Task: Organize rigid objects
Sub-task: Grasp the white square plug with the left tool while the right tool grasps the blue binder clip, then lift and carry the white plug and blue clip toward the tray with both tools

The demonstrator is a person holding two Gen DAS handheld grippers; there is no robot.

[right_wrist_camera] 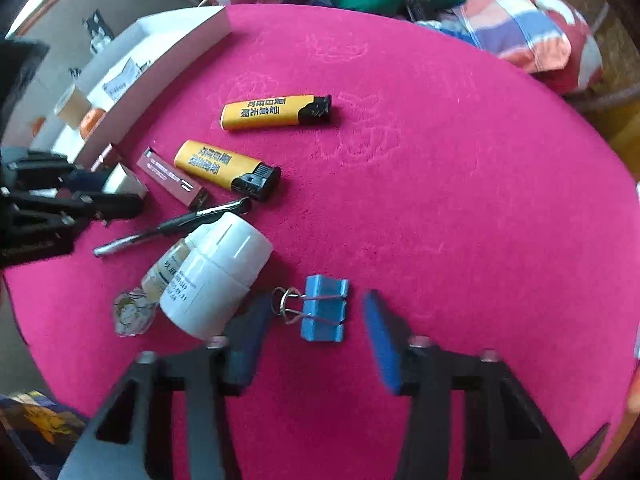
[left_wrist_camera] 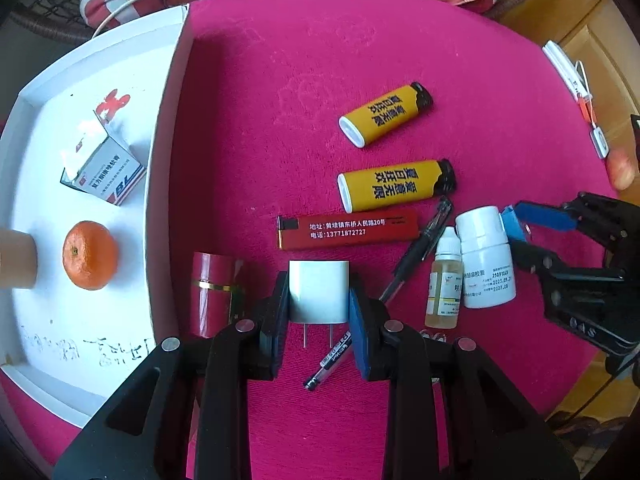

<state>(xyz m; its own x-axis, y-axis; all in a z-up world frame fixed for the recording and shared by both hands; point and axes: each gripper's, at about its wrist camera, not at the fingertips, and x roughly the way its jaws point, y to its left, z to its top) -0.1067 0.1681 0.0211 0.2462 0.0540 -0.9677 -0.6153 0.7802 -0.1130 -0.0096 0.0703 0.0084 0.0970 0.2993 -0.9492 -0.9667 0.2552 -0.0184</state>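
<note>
**Stock on the pink tabletop, both grippers low over it**

Left gripper [left_wrist_camera: 319, 312]: pads pressed on either side of the white plug adapter [left_wrist_camera: 319, 290], prongs toward 6 o'clock. Fingers narrow, holding the adapter.

Right gripper [right_wrist_camera: 316, 334]: the blue binder clip [right_wrist_camera: 324, 308] lies on the cloth between its fingers. The blue pad at 3 o'clock stands clear of the clip; the dark pad at 9 o'clock is beside the wire handles, contact not clear. Fingers moderately apart, not gripping.

Items on the pink tablecloth [left_wrist_camera: 400, 40], left wrist view:
- Yellow lighter [left_wrist_camera: 386, 119], at 1 o'clock of the adapter, far off.
- Second yellow lighter [left_wrist_camera: 396, 185], just below the first, apart from it.
- Red lighter [left_wrist_camera: 348, 229], flat, just above the adapter at 12 o'clock.
- Black pen [left_wrist_camera: 420, 246], slanted, its upper end near the second yellow lighter's black cap.
- Small dropper bottle [left_wrist_camera: 445, 280], amber liquid, beside the pen at 3 o'clock of the adapter.
- White pill bottle [left_wrist_camera: 485, 258], touching the dropper bottle on its right.
- Red tube with a gold band [left_wrist_camera: 212, 292], at 9 o'clock of the adapter, beside the tray wall.
- Second pen [left_wrist_camera: 328, 364], short stretch showing below the adapter.

White tray [left_wrist_camera: 160, 160], at 9 o'clock of the cloth, contains:
- Medicine carton [left_wrist_camera: 106, 172], tilted.
- Orange [left_wrist_camera: 90, 255].
- Paper cup [left_wrist_camera: 16, 258], at the left edge, partly cut off.
</note>
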